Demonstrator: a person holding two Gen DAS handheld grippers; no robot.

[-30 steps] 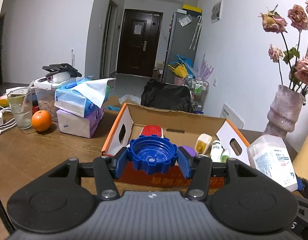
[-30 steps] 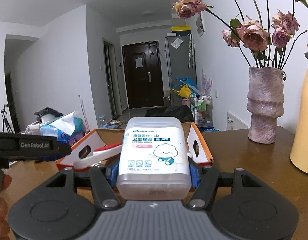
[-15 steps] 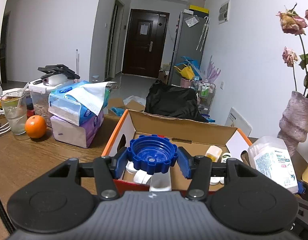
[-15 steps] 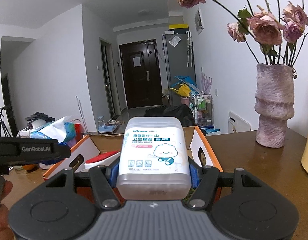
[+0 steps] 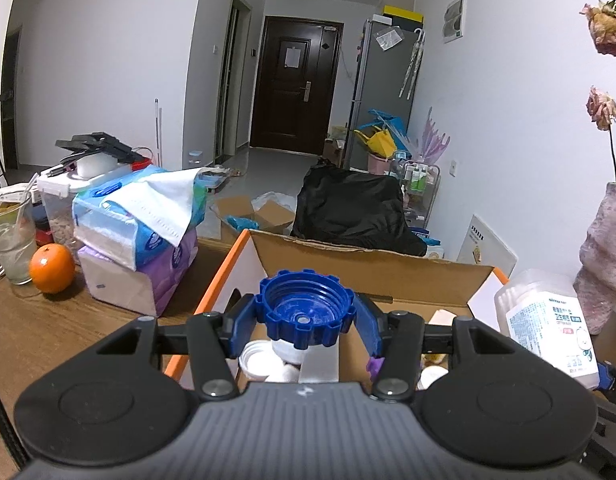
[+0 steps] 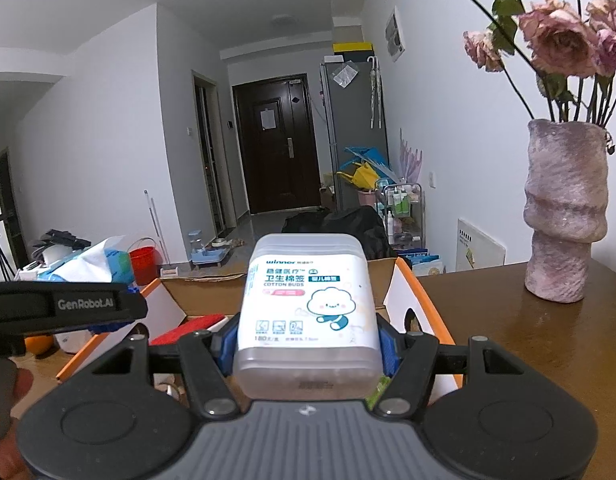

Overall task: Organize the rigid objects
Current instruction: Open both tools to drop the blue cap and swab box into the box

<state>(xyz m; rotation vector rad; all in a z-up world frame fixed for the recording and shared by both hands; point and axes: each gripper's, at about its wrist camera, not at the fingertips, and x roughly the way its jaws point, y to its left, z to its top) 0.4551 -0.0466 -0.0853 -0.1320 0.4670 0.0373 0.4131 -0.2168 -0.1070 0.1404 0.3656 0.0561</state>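
Both loads carried forward since a second ago, and now hanging above the open cardboard box [image 5: 371, 268] rather than short of its near wall. Left gripper [image 5: 306, 320] clenched on the blue screw cap [image 5: 306, 312], open side facing the camera, pads pressing its ribbed rim from either side. Directly below those jaws now: white lids and a pale bottle [image 5: 286, 354] lying inside the box, where a second ago only the orange front edge showed under the cap. Beyond the jaws, the box's far flap; off to their left, the tissue packs [image 5: 144, 236] and an orange [image 5: 52, 268] on the table.

Right gripper [image 6: 306, 346] grasping the cotton bud box [image 6: 308, 316] upright, blue pads flat against its two narrow sides, label toward the camera. Beneath and just ahead of these jaws, the same cardboard box, a red-topped item [image 6: 188, 330] inside it to the left; well off to the right, the vase [image 6: 563, 216].

Likely meaning for the task: transport nearly finished, both items over the container, lowering and release still to come. Grips unchanged throughout, so nothing slipping.
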